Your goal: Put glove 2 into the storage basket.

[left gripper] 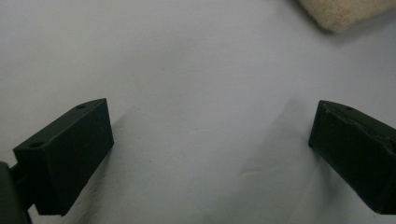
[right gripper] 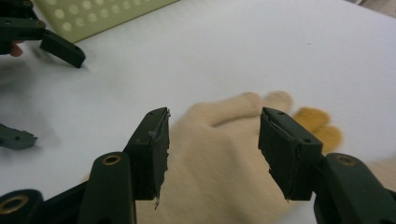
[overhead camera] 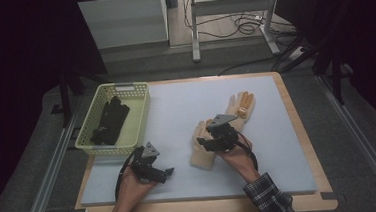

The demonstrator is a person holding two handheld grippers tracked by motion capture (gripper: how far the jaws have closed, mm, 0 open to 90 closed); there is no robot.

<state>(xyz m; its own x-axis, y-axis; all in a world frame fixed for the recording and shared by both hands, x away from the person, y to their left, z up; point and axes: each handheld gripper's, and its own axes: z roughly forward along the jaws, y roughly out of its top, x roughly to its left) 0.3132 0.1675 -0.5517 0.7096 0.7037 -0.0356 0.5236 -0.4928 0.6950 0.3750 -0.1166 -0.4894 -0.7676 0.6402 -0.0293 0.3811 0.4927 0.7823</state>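
Now for the cream glove

Seemingly halfway: one fuzzy cream knit glove (overhead camera: 223,126) with orange fingertips lies flat on the pale foam mat (overhead camera: 176,112), while black gloves (overhead camera: 109,120) already sit in the perforated yellow-green basket (overhead camera: 91,143). My right gripper (right gripper: 212,154) hovers over the cream one, jaws parted, nothing pinched. My left gripper (left gripper: 210,154) rests open above bare mat, empty

The high view looks down from above the person's side at the whole table (overhead camera: 298,128), while each gripper view sits very close to the white mat (left gripper: 196,70), and all three catch the cream glove (right gripper: 219,154).
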